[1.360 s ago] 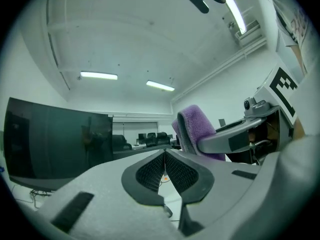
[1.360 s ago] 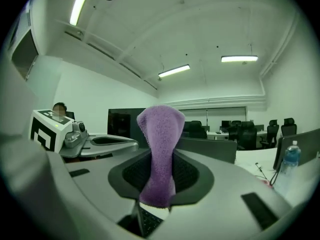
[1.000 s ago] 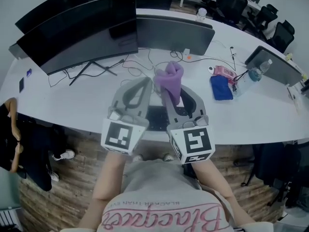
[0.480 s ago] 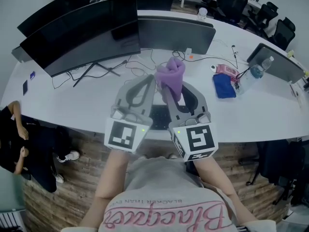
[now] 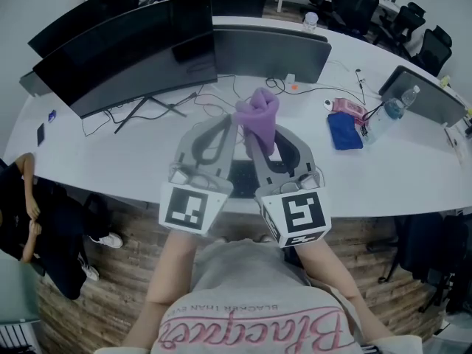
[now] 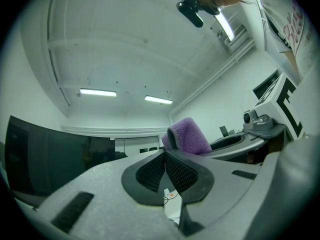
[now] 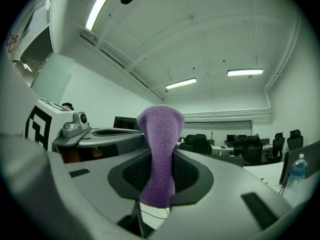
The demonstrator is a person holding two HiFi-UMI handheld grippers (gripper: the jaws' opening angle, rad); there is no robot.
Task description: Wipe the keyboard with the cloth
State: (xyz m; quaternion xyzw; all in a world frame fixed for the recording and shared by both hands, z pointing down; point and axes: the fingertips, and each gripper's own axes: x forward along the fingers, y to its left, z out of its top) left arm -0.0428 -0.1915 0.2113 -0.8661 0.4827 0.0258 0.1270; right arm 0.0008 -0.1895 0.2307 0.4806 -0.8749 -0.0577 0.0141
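Observation:
Both grippers are raised side by side above the desk's front edge, jaws pointing up and away. My right gripper is shut on a purple cloth, which sticks up out of the jaws as a folded tuft. Close to its left, my left gripper is shut with nothing in it; the cloth shows just beyond its tips. A dark keyboard lies on the white desk under the grippers, mostly hidden by them.
A wide curved monitor and a second screen stand behind the keyboard, with cables trailing between them. To the right lie a blue cloth, a pink pack and a water bottle. Office chairs stand beyond the desk.
Almost nothing differs: both grippers stay raised and shut, the cloth stays in the right one, and the head view has shifted only slightly.

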